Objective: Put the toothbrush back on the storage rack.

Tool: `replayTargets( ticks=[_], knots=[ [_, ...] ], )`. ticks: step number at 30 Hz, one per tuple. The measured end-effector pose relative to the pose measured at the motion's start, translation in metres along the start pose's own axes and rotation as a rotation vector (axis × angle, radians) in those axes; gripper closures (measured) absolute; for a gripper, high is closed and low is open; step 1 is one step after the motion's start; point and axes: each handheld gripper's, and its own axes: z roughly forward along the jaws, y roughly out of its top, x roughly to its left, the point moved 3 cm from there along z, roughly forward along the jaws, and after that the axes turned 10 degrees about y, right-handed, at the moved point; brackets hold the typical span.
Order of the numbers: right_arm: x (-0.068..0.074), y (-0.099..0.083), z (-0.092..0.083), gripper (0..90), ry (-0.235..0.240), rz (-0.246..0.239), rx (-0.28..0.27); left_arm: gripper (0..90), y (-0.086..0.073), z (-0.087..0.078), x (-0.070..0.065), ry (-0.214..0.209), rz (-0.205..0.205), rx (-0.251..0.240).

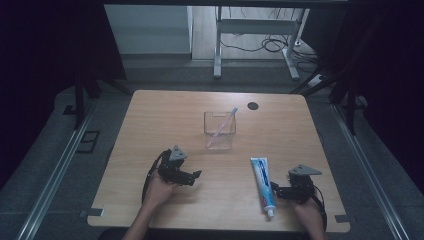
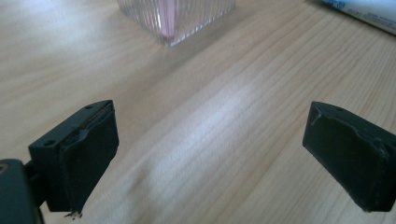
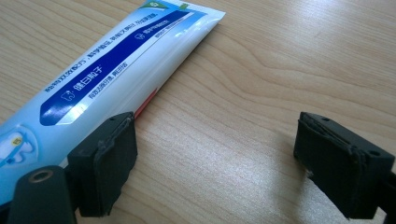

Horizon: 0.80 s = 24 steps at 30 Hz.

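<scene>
On the wooden table [image 1: 150,130] the left gripper [image 2: 210,154] rests with its jaws wide apart, holding nothing. A clear cup [image 1: 219,130] with a pink stick [image 1: 223,122] stands further ahead. The toothpaste tube [image 1: 263,184] lies just beside the right gripper [image 3: 215,163], whose jaws are also apart.

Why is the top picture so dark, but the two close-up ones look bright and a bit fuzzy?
High view: dim all round, only the table and far floor lit. Left gripper view: bright glare streak across the wood, clear cup soft and blurred. Right gripper view: evenly lit, toothpaste tube print sharp, near jaws slightly soft.
</scene>
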Motion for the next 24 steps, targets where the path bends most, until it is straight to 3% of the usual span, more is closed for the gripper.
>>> replayTargets(
  ticks=[4, 11, 21, 24],
  knots=[
    [0.000, 0.000, 0.000, 13.2, 0.000, -0.004, -0.001, 3.6, -0.010, -0.001, -0.001, -0.002, -0.016, 0.004],
    [0.000, 0.000, 0.000, 13.2, 0.000, -0.004, -0.002, 2.9, -0.022, -0.001, -0.006, 0.002, -0.008, 0.026],
    [-0.001, 0.000, 0.000, 13.5, 0.000, -0.004, -0.003, 2.8, -0.031, 0.005, -0.012, 0.036, 0.055, 0.108],
    [-0.001, 0.000, 0.000, 13.7, 0.004, -0.007, -0.003, 3.0, -0.031, 0.005, -0.012, 0.036, 0.046, 0.106]
  ],
)
